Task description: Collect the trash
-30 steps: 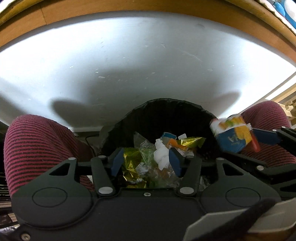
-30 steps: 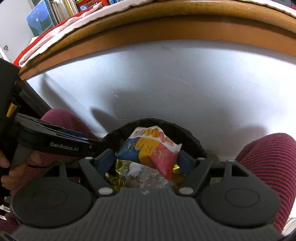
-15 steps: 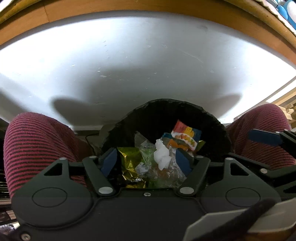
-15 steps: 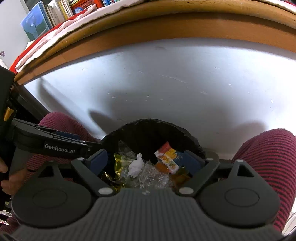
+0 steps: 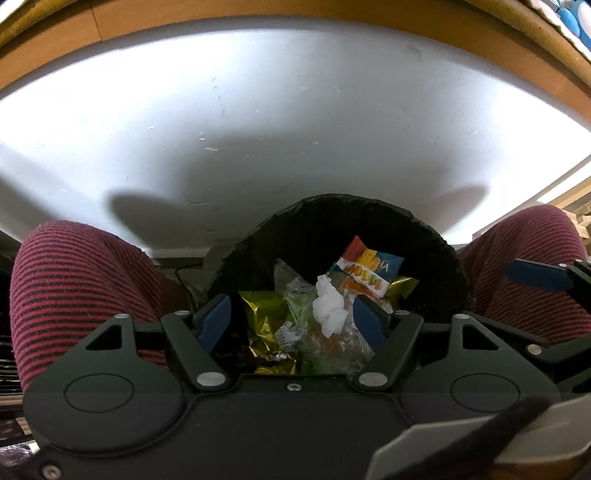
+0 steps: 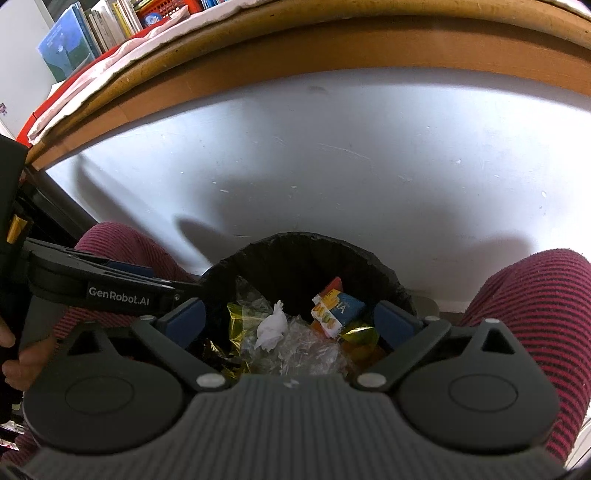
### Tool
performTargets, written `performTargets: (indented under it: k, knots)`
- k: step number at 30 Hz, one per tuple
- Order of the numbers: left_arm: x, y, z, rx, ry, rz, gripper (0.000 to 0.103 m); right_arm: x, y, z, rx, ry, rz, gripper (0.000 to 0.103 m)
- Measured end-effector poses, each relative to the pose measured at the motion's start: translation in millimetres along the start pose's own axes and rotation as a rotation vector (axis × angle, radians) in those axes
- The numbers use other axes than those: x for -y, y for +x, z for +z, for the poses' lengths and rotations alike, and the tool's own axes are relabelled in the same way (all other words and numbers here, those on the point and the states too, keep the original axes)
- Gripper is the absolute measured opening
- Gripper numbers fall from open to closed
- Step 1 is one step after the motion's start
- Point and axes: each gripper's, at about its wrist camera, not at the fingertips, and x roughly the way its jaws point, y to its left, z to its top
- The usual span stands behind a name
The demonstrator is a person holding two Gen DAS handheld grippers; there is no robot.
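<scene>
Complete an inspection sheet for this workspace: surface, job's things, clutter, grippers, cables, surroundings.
Surface: white panel under a wooden edge.
Job's things: black-lined bin holding colourful snack packet, white tissue, gold foil, clear plastic.
Clutter: nothing seen outside the bin.
Grippers: left gripper and right gripper open above the bin, empty; right just opened.
Cables: thin dark cable beside bin.
Surroundings: striped knees either side; books.

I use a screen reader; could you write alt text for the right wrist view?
The open right gripper hangs empty above a black-lined trash bin holding a colourful snack packet, crumpled tissue and clear wrappers.
</scene>
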Motion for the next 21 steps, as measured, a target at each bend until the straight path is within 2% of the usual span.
performTargets:
  k: [21]
  knots:
    - [2.1, -1.0, 0.7, 0.017, 0.023, 0.017, 0.078, 0.7, 0.3, -1.8, -0.005, -0.003, 0.003, 0.102]
